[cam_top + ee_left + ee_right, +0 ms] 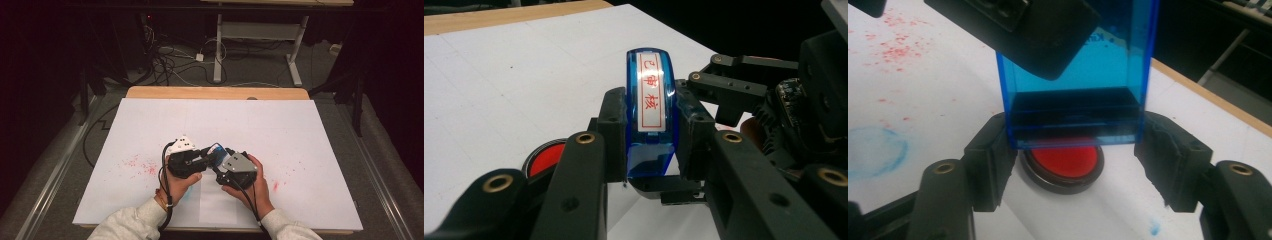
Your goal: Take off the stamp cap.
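Two grippers meet mid-table: my left gripper (651,155) clamps the blue stamp (651,112) upright above the red ink pad (1064,165) so my right gripper (1075,165), jaws not yet touching, can grasp its lower end.

The left gripper (207,156) and right gripper (218,161) are black with brass screw rings, grey three-cornered tops and black cables. The sleeves (131,223) are light grey.

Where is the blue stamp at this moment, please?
The blue stamp is clamped between the left gripper jaws, near the table's front middle in the high view. In the right gripper view, it hangs just above the red ink pad, between the right gripper jaws.
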`<state>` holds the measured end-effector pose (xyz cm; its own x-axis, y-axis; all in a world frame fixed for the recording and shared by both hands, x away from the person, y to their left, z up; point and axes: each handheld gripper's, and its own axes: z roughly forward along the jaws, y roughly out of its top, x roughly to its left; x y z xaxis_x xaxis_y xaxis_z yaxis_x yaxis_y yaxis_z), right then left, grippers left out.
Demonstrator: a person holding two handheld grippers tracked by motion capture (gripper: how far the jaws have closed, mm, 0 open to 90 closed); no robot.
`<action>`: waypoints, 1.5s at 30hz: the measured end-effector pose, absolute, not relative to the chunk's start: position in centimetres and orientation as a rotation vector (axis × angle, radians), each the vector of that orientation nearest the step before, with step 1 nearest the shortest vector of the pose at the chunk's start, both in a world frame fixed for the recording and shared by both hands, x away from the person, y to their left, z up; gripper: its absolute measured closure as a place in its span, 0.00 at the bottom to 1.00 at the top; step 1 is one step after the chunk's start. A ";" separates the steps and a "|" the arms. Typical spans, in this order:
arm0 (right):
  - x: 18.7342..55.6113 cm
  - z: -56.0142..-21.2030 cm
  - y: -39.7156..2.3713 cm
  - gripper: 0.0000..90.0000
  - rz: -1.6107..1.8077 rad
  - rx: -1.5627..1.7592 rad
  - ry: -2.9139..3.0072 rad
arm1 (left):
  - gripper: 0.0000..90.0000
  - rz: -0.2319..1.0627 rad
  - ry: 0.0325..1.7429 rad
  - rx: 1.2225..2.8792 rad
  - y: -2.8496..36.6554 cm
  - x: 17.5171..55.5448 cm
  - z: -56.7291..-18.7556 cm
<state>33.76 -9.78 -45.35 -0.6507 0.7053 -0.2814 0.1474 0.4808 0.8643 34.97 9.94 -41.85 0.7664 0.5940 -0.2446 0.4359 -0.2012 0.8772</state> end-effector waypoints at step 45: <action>33.4 -46.0 -9.7 0.46 1.080 0.648 2.135 | 0.76 0.150 0.774 1.886 9.7 34.8 -42.2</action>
